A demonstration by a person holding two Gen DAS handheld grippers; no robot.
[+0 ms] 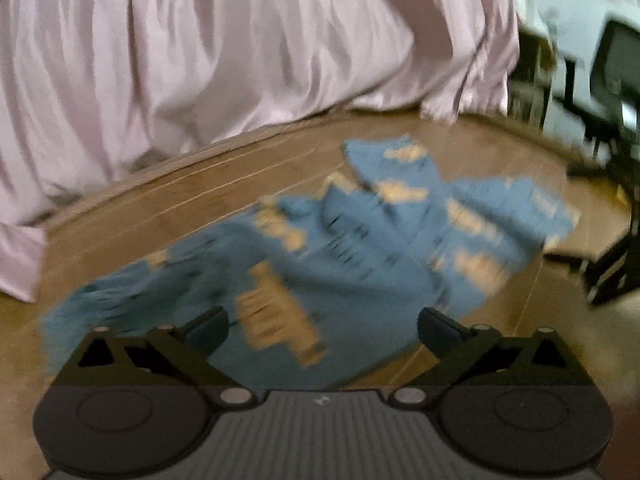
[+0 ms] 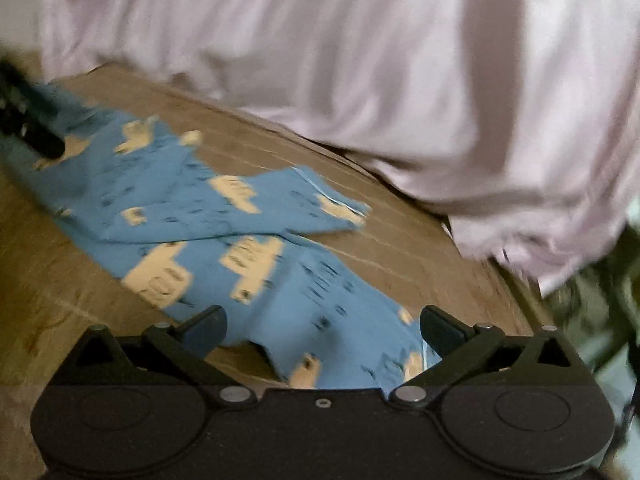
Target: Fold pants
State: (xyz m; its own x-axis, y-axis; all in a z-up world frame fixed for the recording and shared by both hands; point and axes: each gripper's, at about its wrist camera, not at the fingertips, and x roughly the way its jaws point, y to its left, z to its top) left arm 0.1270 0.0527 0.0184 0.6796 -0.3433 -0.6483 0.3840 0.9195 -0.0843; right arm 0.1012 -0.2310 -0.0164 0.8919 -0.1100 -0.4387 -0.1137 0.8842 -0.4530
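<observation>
Blue pants with cream animal prints lie crumpled on a wooden tabletop. My left gripper is open and empty, its jaws spread wide just above the near part of the cloth. In the right wrist view the same pants stretch from far left to the near edge, one leg lying across the other. My right gripper is open and empty, hovering over the pants' near end. The other gripper shows as a dark blurred shape over the pants at far left. Both views are motion-blurred.
A pale pink draped curtain hangs behind the table's far edge and fills the back of the right wrist view. Dark furniture and a chair frame stand right of the table. The table's right edge drops off near the curtain.
</observation>
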